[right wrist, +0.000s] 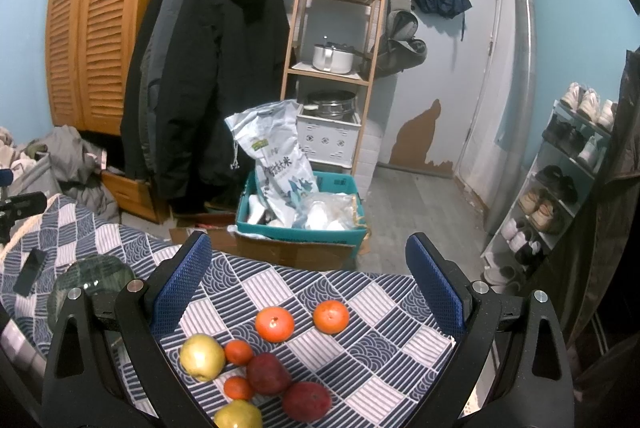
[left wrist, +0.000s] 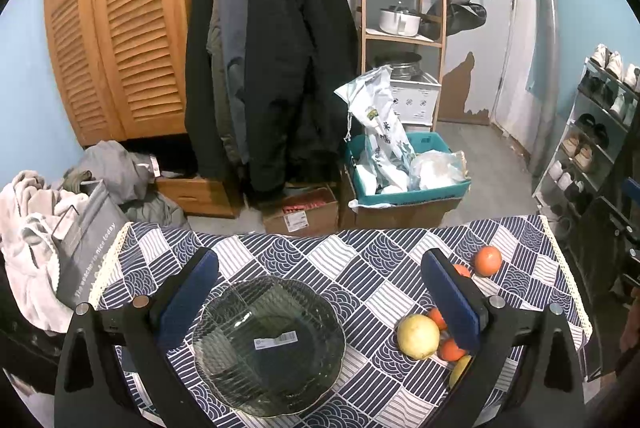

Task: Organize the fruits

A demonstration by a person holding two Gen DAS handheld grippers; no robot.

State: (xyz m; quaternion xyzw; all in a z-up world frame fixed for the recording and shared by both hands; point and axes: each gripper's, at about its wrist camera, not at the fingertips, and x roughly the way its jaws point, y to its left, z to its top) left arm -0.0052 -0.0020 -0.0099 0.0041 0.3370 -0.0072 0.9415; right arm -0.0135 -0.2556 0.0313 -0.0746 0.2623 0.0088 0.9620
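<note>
1. We see the tablecloth [right wrist: 352, 344]: navy-and-white wave and stripe checks.
2. Glass plate [left wrist: 269, 346]: smoky green.
3. Fruit: orange tangerine [right wrist: 330, 316] at 12, dark red apple [right wrist: 307, 401] at 6, yellow-green pear [right wrist: 202, 357] at 9.

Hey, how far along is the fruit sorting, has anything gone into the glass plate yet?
Nothing is done yet: the glass plate is empty apart from its label. Nothing is in hand either; the left gripper and right gripper are both open. All the fruit, oranges, yellow and red pieces, remains on the tablecloth.
</note>
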